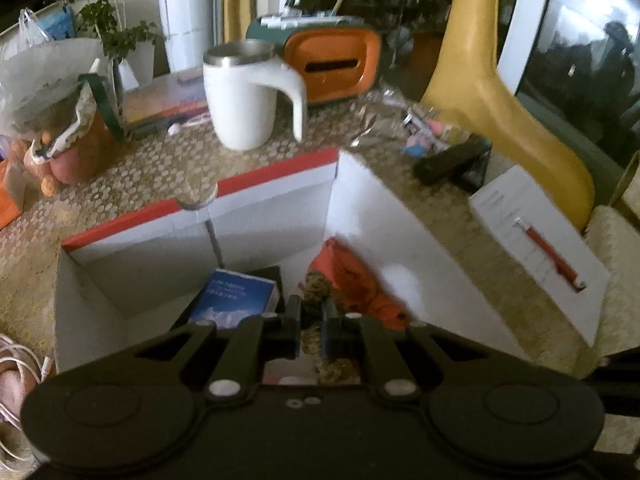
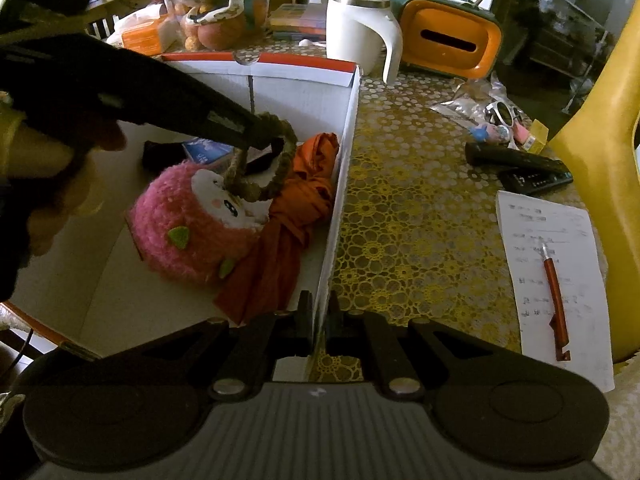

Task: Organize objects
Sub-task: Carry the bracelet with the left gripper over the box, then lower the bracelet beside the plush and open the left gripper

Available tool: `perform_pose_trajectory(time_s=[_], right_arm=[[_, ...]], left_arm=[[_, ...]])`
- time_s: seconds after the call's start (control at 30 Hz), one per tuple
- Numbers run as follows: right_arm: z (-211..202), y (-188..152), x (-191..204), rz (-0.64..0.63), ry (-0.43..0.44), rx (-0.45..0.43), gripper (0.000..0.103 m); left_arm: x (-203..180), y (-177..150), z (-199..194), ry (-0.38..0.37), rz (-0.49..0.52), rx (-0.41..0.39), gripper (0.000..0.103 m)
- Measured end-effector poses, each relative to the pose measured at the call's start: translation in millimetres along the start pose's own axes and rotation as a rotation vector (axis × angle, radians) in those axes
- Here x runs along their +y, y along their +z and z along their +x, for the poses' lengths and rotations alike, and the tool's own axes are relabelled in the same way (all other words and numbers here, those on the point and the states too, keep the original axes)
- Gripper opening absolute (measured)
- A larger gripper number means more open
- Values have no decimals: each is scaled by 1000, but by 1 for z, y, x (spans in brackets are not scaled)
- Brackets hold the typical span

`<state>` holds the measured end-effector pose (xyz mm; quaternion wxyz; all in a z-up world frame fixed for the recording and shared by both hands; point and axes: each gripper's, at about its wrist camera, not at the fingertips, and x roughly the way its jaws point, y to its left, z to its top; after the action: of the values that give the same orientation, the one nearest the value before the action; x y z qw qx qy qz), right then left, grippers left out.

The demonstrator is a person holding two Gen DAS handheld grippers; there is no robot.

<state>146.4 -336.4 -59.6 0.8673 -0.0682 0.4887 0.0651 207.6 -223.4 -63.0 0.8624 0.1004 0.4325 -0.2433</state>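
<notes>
A white cardboard box with a red rim stands on the table. Inside it lie a pink plush toy, a crumpled orange cloth and a blue booklet. My left gripper is shut on the toy's braided rope loop, and the toy rests low in the box. In the left wrist view the rope loop sits between the pads of the left gripper, above the orange cloth and beside the blue booklet. My right gripper is shut on the box's right wall.
Beyond the box stand a white mug and an orange tissue holder. To the right lie sunglasses, two black remotes and a paper sheet with a red pen. A yellow chair borders the table. A fruit bag sits at the left.
</notes>
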Motion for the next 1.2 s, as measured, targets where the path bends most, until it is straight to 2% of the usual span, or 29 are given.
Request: perform_pose_trajectory(time_s=[0.23, 0.53, 0.8, 0.97, 1.2], right_arm=[[1, 0, 0, -3, 3, 2, 5], [1, 0, 0, -3, 1, 2, 5], [2, 1, 0, 4, 5, 4, 5], [1, 2, 0, 10, 7, 4, 5], [1, 1, -2, 12, 0, 5, 5]], left_arm=[[2, 3, 19, 67, 22, 76, 8], [6, 0, 32, 91, 38, 137, 14], [12, 0, 23, 61, 3, 126, 23], [13, -1, 12, 63, -1, 102, 36], [19, -1, -11, 51, -13, 52, 40]])
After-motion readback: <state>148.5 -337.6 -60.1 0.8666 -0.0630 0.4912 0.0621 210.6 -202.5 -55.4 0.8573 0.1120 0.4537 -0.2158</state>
